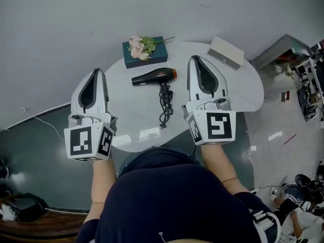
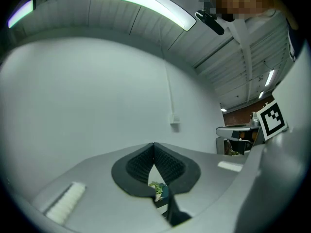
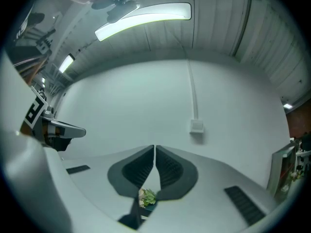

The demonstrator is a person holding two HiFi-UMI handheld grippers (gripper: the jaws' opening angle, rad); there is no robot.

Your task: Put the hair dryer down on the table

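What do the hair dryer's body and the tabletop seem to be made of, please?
The hair dryer looks like black plastic with a satin sheen: soft highlights run along its barrel. The table seems to be smooth white laminate or painted board, glossy enough to mirror lights near its front edge.

hair dryer (image 1: 153, 77) on table (image 1: 243, 92), cord (image 1: 165, 105) to 6 o'clock | flower box (image 1: 143, 51) at 12 | flat box (image 1: 226, 51) at 2 | my left gripper (image 1: 97, 72) at 9, my right gripper (image 1: 195, 59) at 3
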